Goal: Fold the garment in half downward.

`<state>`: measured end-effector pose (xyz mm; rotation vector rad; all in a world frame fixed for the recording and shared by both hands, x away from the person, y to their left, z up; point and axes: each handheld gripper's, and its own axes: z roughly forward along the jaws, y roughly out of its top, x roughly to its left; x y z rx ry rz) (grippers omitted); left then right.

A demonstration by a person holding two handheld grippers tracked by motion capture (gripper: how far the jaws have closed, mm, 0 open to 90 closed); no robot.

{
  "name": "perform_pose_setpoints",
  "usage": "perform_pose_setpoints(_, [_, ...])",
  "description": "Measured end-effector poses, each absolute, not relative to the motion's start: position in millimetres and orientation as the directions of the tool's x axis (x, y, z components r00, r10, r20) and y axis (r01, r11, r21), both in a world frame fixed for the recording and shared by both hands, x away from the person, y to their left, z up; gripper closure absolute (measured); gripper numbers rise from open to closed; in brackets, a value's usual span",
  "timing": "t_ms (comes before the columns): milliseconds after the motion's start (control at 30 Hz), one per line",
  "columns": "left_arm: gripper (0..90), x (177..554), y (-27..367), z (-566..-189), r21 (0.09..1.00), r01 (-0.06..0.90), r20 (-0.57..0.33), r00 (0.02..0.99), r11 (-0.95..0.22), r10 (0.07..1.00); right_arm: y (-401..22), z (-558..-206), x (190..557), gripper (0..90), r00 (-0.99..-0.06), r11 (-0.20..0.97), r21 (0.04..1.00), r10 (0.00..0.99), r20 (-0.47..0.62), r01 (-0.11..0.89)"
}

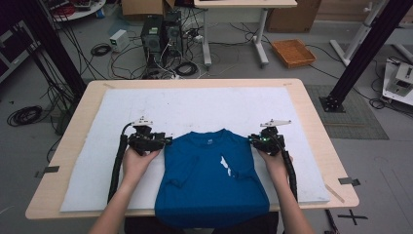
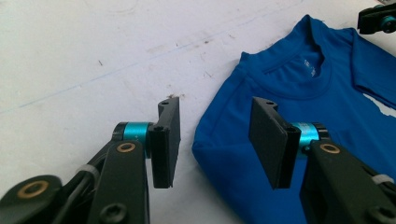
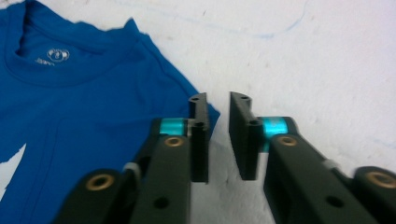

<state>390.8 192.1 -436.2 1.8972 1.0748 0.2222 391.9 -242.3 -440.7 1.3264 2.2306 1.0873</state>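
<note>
T-shirt [image 1: 209, 180]: blue, white print on the chest, flat on the worktop [image 1: 87, 117], between both tools.
Left hand-held gripper [image 2: 215, 140]: jaws apart around the shoulder edge, not pressing.
Right hand-held gripper [image 3: 218, 135]: narrow gap, shoulder corner just beside it, nothing gripped.

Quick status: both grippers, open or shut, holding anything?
Left gripper: open, fingers straddling the blue T-shirt shoulder edge.
Right gripper: open narrowly, holding nothing.

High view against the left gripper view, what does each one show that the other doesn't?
High view alone: both hands, the left gripper and right gripper at the shoulders of the blue T-shirt, its hem over the table edge. Left gripper view alone: the open jaws straddling the shoulder corner, and the collar label. Both: shirt, white mat.
</note>
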Motion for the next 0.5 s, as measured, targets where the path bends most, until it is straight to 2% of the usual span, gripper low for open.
perform_pose_setpoints(200, [53.3,401.8,179.4,-434.0,0.781,0.583,-0.259,0.628,-0.223,0.733,-233.3,-437.2,400.8,63.7,-0.528,0.271,0.763,0.842,0.107,0.586])
perform_pose_setpoints(267, [53.3,407.3,170.9,-437.0,0.772,0.583,-0.25,0.644,-0.252,0.723,-223.1,-436.0,408.5,60.6,-0.56,0.321,0.757,0.826,0.071,0.569])
perform_pose_setpoints(500, [53.5,417.5,158.7,-441.6,0.748,0.595,-0.236,0.653,-0.294,0.72,-210.1,-435.8,421.1,60.8,-0.566,0.348,0.735,0.822,0.059,0.582])
